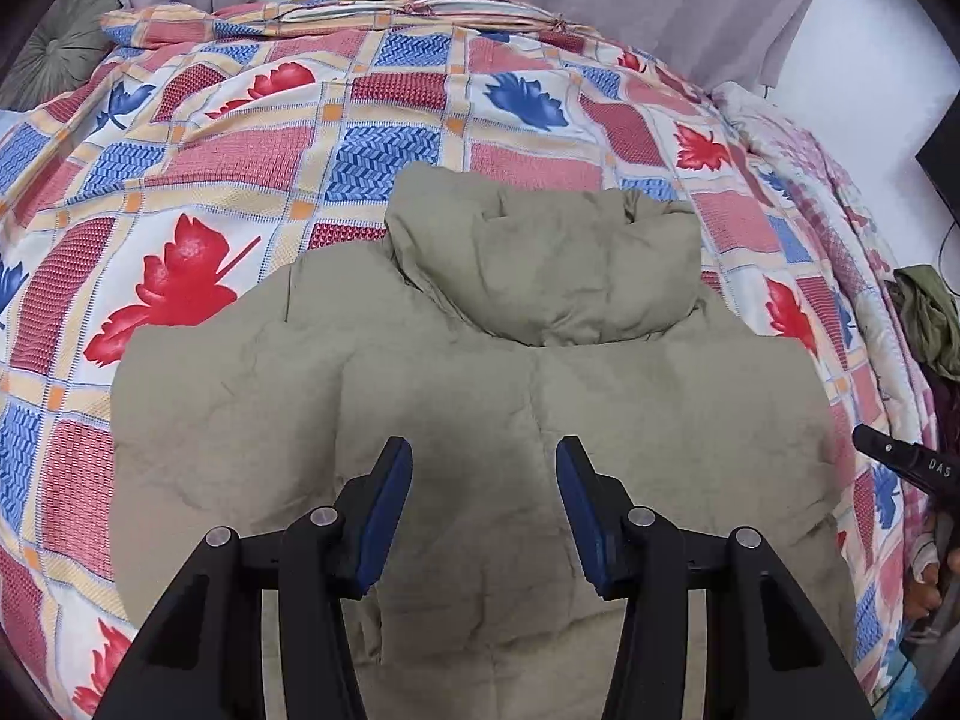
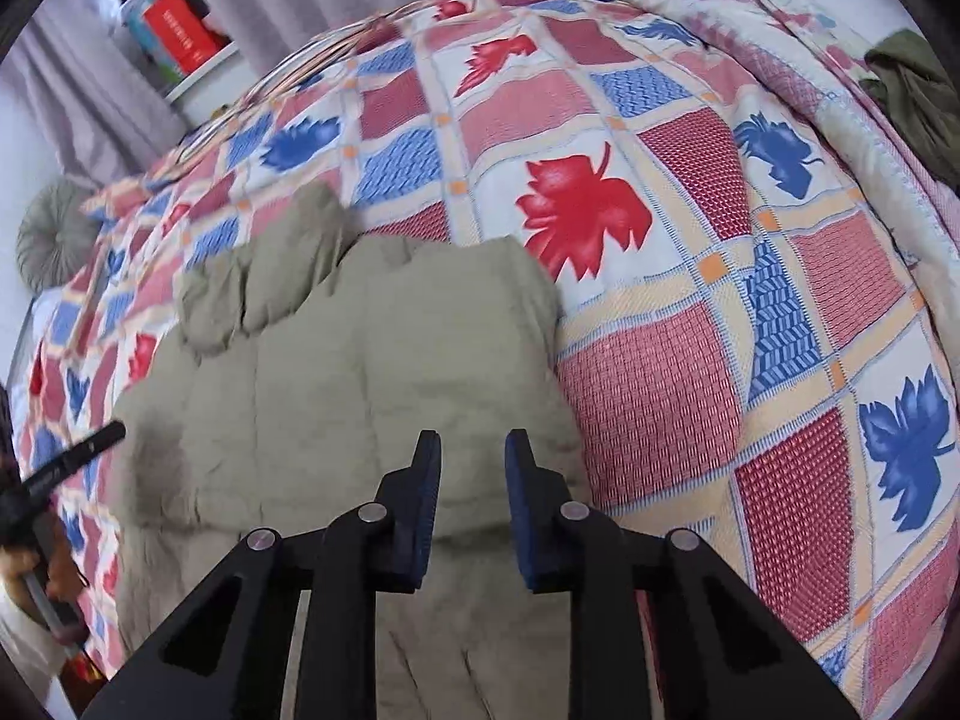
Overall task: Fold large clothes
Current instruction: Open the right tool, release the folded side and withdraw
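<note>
The letters "DAS" show in white on the right tongs point(image 1: 906, 462) at 3 o'clock in the left wrist view. The beige padded jacket point(image 1: 480, 372) lies flat on the leaf-patterned bedspread point(image 1: 180, 180), its hood toward 12 o'clock, directly beneath both tongs. The left tongs point(image 1: 483, 468) gape wide, holding nothing. In their own view the right tongs point(image 2: 473, 456) stand narrowly parted, empty.

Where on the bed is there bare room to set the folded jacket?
Free: bedspread right of the jacket, up to the rolled quilt, and the stretch beyond the hood toward the pillow. Crowded: right edge, with quilt and green clothes.
</note>
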### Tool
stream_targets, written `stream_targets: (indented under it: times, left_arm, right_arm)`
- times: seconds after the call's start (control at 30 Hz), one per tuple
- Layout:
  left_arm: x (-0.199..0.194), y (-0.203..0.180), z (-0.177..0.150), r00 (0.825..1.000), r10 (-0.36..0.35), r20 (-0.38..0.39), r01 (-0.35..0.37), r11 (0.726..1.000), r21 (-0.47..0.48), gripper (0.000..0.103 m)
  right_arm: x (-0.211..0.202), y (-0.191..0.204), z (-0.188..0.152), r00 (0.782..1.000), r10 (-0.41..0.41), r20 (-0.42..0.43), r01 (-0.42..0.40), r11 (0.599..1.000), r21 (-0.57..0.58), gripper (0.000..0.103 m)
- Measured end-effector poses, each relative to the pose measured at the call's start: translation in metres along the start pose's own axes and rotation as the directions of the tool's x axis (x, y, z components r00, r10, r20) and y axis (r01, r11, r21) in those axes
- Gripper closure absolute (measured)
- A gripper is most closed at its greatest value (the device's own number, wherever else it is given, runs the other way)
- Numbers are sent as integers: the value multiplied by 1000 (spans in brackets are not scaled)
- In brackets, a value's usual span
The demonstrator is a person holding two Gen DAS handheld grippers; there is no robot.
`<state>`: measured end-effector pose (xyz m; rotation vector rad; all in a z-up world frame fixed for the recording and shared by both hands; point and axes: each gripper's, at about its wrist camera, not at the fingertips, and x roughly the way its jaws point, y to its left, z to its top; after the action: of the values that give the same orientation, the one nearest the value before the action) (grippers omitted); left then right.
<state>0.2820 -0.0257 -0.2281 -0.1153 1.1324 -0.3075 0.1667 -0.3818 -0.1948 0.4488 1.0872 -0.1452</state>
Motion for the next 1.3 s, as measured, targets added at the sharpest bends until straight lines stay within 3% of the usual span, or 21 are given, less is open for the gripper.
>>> stream_targets:
  times: [0.1,0.2,0.5,0.87,0.97,1.3]
  left_arm:
    - [31,8,-9,997,53,-50,-54,998,-12,51]
    - [45,13,-19,997,58,-55,-59,998,-10,51]
    - [57,10,-22,996,70,-62,-68,997,21,51]
    - [13,11,-15,993,112,-29,-113,994,-10,51]
    - [-6,12,-20,993,118,-16,-118,993,-2,51]
    - [-54,25,-72,987,149,-55,-149,989,6,49]
  right_arm:
    - [33,-2,8,999,17,-40,-17,1000,7,80]
    - [67,-13,-5,995,-19,-96,20,1000,13,81]
    - [89,-10,-14,995,-76,-62,73,996,-48,84]
    - [61,-1,-12,994,-88,-66,84,995,-59,79]
    - [48,1,-17,996,-70,-59,67,997,-47,72]
    - [10,8,-57,994,-13,-106,13,1000,-3,62]
